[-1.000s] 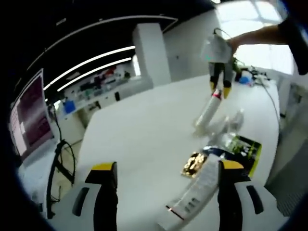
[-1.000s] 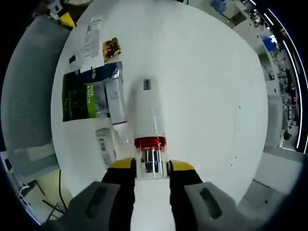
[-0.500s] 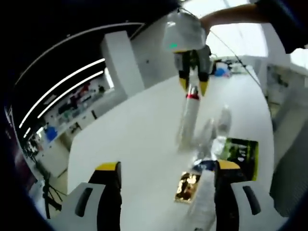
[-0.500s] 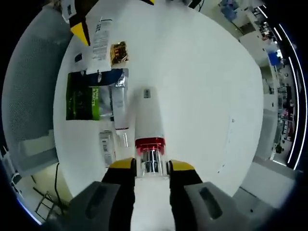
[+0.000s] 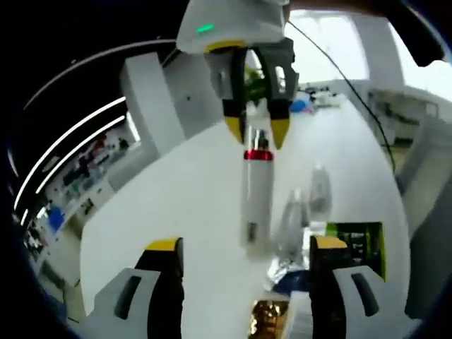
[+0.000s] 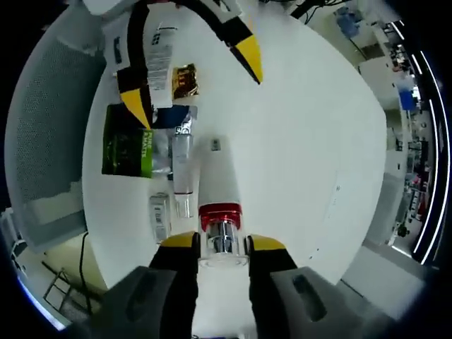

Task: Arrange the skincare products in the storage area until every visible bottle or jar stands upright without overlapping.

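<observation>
Left gripper view, left to right: left gripper [image 5: 244,258] low in frame, jaws wide apart, nothing between them. White worktop [image 5: 198,205] beyond. Centre: tall white bottle [image 5: 256,198] with red collar and silver neck, standing about upright, base at or just above the worktop, cannot tell if it touches. Right gripper [image 5: 258,134] comes down from the top, yellow-tipped jaws clamped on the bottle's silver neck. Right of the bottle: two clear tubes [image 5: 305,208] lying on the worktop, blurred. Further right, green packet [image 5: 357,244] flat on the worktop. At the bottom between the left jaws, gold foil sachet [image 5: 272,319], with a white tube end just right of it.

Right gripper view, left to right: grey chair back at far left edge. Green packet [image 6: 127,150] flat near the worktop's [image 6: 304,134] left rim. Above it, the left gripper [image 6: 191,78], its yellow tips spread well apart, straddling a white printed tube [image 6: 159,65] and the gold foil sachet [image 6: 186,79]. Below the packet, a small clear labelled tube [image 6: 161,216]; just right, a clear tube with blue-silver end [image 6: 181,166], lying flat. Centre: white bottle [image 6: 215,180] seen from above, red collar toward the camera, right gripper [image 6: 222,244] jaws closed on its silver neck. Right side of the worktop bare.
</observation>
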`<state>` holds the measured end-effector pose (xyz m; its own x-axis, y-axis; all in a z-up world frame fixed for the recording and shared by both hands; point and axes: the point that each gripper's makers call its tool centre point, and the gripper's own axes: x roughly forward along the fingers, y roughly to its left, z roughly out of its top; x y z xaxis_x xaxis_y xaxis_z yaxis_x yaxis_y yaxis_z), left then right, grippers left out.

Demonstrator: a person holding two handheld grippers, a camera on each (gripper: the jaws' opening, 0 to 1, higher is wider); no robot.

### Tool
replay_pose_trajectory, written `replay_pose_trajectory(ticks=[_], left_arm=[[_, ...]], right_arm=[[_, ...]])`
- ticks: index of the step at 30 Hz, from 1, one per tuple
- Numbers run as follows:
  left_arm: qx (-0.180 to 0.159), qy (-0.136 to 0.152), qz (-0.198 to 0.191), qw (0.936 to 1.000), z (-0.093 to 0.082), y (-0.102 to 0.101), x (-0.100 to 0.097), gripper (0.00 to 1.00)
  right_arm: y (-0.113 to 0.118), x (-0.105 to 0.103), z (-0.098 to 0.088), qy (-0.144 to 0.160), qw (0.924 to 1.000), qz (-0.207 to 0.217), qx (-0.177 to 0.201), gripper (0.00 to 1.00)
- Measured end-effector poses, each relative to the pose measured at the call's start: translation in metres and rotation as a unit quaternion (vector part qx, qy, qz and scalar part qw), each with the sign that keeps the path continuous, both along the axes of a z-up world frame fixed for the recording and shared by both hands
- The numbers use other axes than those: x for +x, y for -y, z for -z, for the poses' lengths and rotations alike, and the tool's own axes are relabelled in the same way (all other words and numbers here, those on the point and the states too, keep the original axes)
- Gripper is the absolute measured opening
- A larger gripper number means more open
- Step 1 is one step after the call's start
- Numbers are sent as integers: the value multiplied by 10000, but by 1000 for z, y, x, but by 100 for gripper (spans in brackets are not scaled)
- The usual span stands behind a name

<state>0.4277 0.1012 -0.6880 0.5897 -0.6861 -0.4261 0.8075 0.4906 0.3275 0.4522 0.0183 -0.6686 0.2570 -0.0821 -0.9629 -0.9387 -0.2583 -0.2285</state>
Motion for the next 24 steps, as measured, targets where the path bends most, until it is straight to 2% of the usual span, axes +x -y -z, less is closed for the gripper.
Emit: replay_pose_trajectory(ticks=[1, 5, 10, 12, 18, 24], left_arm=[[6, 81, 104, 9999, -2, 6, -1, 61], [-75, -133, 249, 9996, 3, 24, 2, 64], [-120, -262, 272, 9992, 9, 38, 12, 63], [-67, -227, 335, 9992, 12, 43, 13, 62], [-65, -357, 291, 9989, 20, 51, 22, 58], [-90, -475, 339, 9983, 26, 58, 26, 48]], right_arm=[[0, 1, 0, 9, 10000, -21, -16, 26], [-2, 1, -1, 24, 10000, -49, -43, 26], [-7, -1, -4, 38, 9999, -133, -80, 26], [-8, -1, -5, 48, 9998, -179, -97, 26], [-12, -1, -6, 58, 9996, -255, -129, 26], [-15, 1, -6, 86, 9993, -322, -168, 26]])
